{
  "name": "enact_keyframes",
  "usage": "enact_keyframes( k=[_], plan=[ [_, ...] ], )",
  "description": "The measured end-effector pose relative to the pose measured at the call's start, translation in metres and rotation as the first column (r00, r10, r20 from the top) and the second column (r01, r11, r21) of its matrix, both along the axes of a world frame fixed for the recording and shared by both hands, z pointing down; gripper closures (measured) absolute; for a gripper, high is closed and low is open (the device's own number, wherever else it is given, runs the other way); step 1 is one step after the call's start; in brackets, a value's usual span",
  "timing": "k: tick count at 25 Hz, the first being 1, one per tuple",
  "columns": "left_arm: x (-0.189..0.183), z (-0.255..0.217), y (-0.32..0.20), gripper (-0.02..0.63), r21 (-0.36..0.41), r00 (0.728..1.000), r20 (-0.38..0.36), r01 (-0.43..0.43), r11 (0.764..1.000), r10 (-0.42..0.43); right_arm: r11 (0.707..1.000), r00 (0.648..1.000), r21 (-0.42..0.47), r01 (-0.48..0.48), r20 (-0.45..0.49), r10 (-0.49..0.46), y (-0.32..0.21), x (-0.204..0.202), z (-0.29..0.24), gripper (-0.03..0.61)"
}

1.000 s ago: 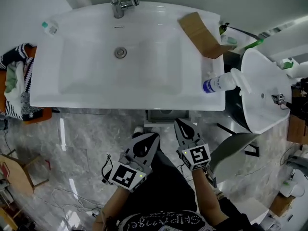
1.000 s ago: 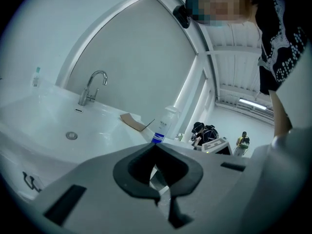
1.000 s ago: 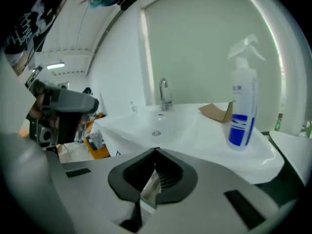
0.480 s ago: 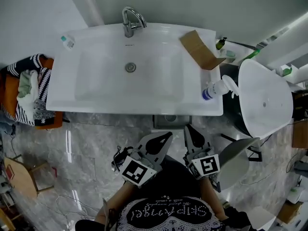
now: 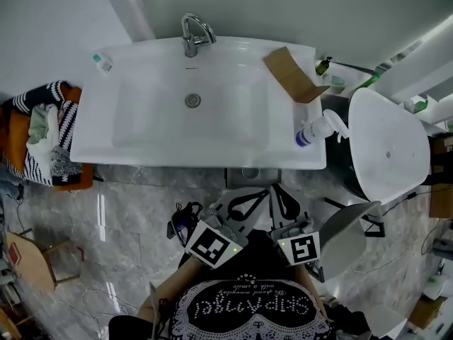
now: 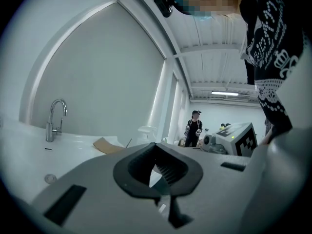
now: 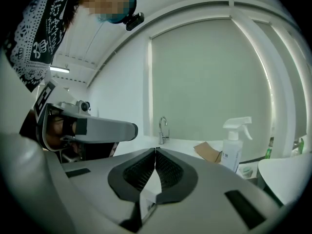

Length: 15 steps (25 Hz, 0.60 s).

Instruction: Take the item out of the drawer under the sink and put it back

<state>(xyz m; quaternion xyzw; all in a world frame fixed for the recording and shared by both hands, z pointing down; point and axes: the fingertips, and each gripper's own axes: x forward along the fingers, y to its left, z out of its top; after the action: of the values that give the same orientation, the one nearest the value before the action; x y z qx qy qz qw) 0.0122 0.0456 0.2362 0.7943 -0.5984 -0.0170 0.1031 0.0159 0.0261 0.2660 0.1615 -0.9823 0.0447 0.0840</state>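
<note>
One grey rectangular edge (image 5: 246,173) just under the front rim of the sink (image 5: 92,144); no telling from above whether drawer or pipework. Drawer proper out of sight beneath the bowl, item not to be made out in any view.

Left tongs (image 6: 156,145) shut, ribbed black pads meeting at the tip, nothing gripped. Right tongs (image 7: 155,151) shut too, empty, just beside the left; both near the black printed shirt (image 5: 244,307), short of the sink.

Sink broad, white, glossy, with rounded corners and a shallow rectangular bowl around a round metal drain (image 5: 192,100). Curved chrome tap (image 5: 192,34) at the back edge. Flat brown cardboard (image 5: 290,73) on the right shoulder, a folded flap at its right end. Dark green bottle (image 5: 323,65) just beyond that end. White spray bottle (image 5: 316,128) with a blue label upright at the front right corner. Small clear bottle (image 5: 102,62) at the back left corner.

Underfoot, polished grey marble floor (image 5: 127,211), pale veins and streaks of reflected light. Left of the sink, orange basket (image 5: 15,144) heaped with black-and-white striped cloth (image 5: 53,129). Right of it, smooth white oval basin (image 5: 389,147) with a small hole. Behind, plain pale wall (image 5: 56,13). In the left gripper view, long bright white room, ribbed ceiling (image 6: 219,38) with a strip light (image 6: 224,93), one person (image 6: 194,130) standing far off.
</note>
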Motion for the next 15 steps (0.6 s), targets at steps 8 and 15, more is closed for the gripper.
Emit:
enact_keyframes(
  k=[8,15],
  plan=[
    [-0.005,-0.004,0.005,0.614,0.037,0.999,0.038,0.023,0.999,-0.024,0.999,1.000,0.030,0.018,0.023,-0.018,0.009,0.001,-0.009,0.558],
    [-0.018,-0.009,0.018,0.614,0.054,0.993,-0.049,0.114,0.992,-0.112,0.998,0.999,0.053,0.020,0.027,-0.022,0.022,0.002,-0.014,0.558]
  ],
)
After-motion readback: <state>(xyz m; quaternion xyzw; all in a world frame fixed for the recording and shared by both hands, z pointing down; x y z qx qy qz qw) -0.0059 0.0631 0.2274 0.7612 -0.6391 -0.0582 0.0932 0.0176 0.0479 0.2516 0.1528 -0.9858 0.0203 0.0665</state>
